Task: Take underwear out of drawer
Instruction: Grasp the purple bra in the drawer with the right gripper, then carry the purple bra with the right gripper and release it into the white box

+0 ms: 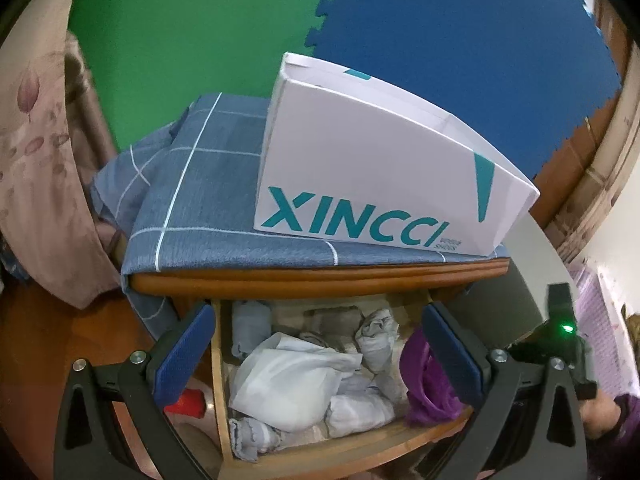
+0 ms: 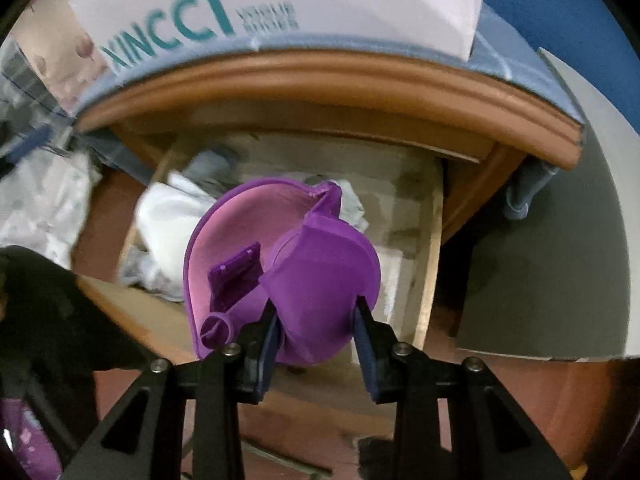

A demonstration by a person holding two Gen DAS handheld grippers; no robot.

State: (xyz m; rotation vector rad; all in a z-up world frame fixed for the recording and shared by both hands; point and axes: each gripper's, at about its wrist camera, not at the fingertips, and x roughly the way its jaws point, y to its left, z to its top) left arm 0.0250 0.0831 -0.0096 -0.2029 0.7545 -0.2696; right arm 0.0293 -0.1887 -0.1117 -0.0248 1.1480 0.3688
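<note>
1. The right gripper (image 2: 316, 320) pinches a purple padded bra with a pink lining (image 2: 280, 264), its blue pads pressed into one cup.
2. The bra hangs above the open wooden drawer (image 2: 430, 240), so I judge the lift begun but the garment not yet carried clear.
3. The left gripper (image 1: 316, 352) is spread wide and holds nothing, aimed at the drawer.
4. In the left wrist view, the bra shows at about 4 o'clock, at the drawer's right side.
5. Pale folded garments (image 1: 296, 384) fill the drawer; whether more must come out, I cannot tell.
6. A white cardboard box with teal lettering (image 1: 380, 168) sits on the blue checked cloth (image 1: 208, 200) at 12 o'clock.
</note>
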